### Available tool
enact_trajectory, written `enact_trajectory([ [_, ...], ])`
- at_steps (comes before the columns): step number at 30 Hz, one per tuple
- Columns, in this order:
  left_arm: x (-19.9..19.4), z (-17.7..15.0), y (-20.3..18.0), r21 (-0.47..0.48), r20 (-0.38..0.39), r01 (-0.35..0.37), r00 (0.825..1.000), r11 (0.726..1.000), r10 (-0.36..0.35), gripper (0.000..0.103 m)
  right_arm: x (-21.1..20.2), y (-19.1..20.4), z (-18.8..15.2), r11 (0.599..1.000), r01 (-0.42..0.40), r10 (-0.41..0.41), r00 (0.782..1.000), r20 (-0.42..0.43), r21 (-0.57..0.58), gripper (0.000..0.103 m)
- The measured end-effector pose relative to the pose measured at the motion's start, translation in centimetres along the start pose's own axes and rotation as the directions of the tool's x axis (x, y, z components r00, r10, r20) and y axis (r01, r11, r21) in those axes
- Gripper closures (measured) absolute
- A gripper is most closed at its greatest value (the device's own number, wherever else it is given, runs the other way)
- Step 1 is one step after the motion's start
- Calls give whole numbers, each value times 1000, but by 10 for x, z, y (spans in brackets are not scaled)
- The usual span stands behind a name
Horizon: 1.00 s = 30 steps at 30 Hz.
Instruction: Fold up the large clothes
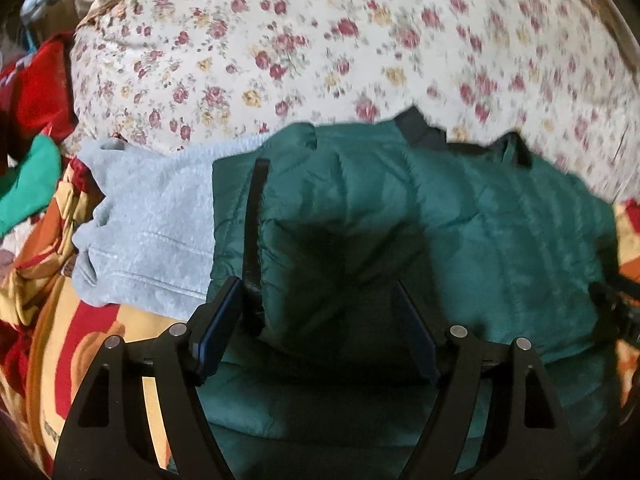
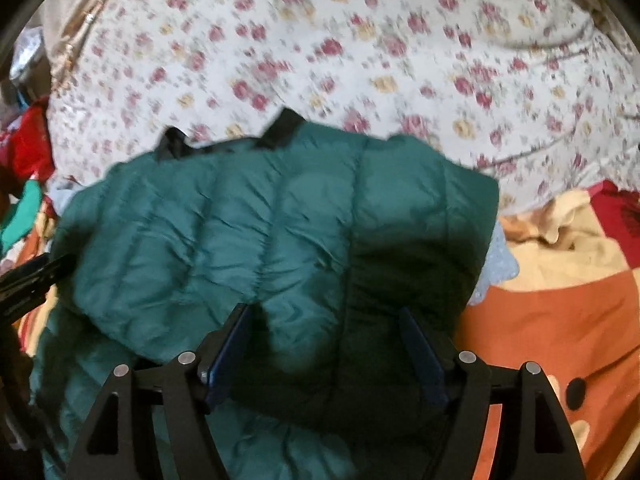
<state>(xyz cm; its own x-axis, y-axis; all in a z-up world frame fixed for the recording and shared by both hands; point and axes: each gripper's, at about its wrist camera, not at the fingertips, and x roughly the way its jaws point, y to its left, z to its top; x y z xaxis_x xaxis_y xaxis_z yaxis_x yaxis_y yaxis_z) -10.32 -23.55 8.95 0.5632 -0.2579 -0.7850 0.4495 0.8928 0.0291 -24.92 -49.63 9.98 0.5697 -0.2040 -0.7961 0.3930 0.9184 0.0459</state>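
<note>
Green puffer jacket (image 1: 460, 208) lies folded on the bed beside a grey sweatshirt (image 1: 152, 224), left gripper (image 1: 320, 332) and right gripper (image 2: 326, 352) jaws both spread, pinching nothing.

The green quilted jacket (image 1: 460, 216) lies folded on the bed, directly in front of the left tool (image 1: 318, 316) and under it. Its padded surface has stitched channels and small wrinkles, and black trim shows at its far edge. A folded layer rests on top, its near edge between the open fingers of the right tool (image 2: 326, 344). Its left side lies over a grey fleece garment (image 1: 152, 232).
</note>
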Motion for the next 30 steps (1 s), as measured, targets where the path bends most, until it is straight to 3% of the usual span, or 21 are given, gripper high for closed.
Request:
enact_trajectory([
  [3, 14, -3, 3, -13, -31, 11, 999, 1000, -12, 26, 15, -1, -2, 1000, 5, -5, 1000, -3, -6, 28],
  [9, 19, -1, 7, -37, -24, 24, 999, 999, -25, 24, 21, -2, -1, 1000, 5, -5, 1000, 3, -3, 27],
  [14, 18, 0, 8, -41, -29, 24, 999, 999, -26, 24, -12, 5, 0, 1000, 27, -27, 999, 45, -2, 27],
  [17, 16, 1, 9, -51, -32, 25, 999, 998, -27, 24, -33, 20, -1, 1000, -18, 20, 995, 97, -15, 27],
  [21, 9, 0, 12, -61, -28, 19, 999, 998, -21, 24, -17, 52, 0, 996, -59, 63, 997, 54, -73, 27],
  [25, -5, -5, 21, -73, -25, 11, 1000, 997, -13, 24, 21, 73, -1, 992, 22, -21, 1000, 5, -121, 25],
  [30, -30, -15, 38, -100, -15, 15, 1000, 995, -17, 24, 3, 65, 4, 998, -10, 10, 1000, -4, -56, 25],
])
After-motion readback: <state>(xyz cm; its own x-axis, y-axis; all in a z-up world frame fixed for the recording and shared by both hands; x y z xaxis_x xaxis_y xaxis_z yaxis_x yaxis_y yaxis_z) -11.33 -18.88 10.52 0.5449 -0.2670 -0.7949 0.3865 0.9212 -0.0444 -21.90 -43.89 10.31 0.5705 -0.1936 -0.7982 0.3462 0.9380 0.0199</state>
